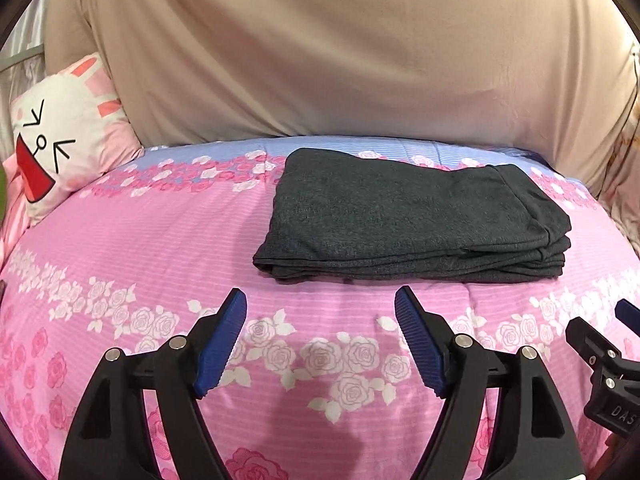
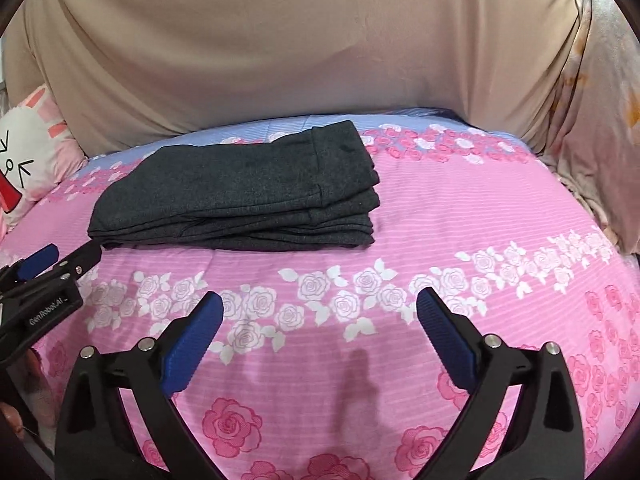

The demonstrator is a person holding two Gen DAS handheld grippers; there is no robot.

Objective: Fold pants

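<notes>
The dark grey pants [image 1: 412,216] lie folded in a compact stacked rectangle on the pink floral bedspread [image 1: 160,240]. In the right wrist view the pants [image 2: 240,196] sit ahead and to the left. My left gripper [image 1: 320,300] is open and empty, a little short of the pants' near edge. My right gripper [image 2: 320,300] is open and empty over the bedspread [image 2: 460,220], to the right of the pants. Each gripper shows at the edge of the other's view: the right one [image 1: 608,348], the left one [image 2: 48,272].
A white and pink rabbit pillow [image 1: 60,140] lies at the far left of the bed. A beige draped sheet [image 1: 320,40] rises behind the bed. A pale patterned cloth [image 2: 600,120] hangs at the far right.
</notes>
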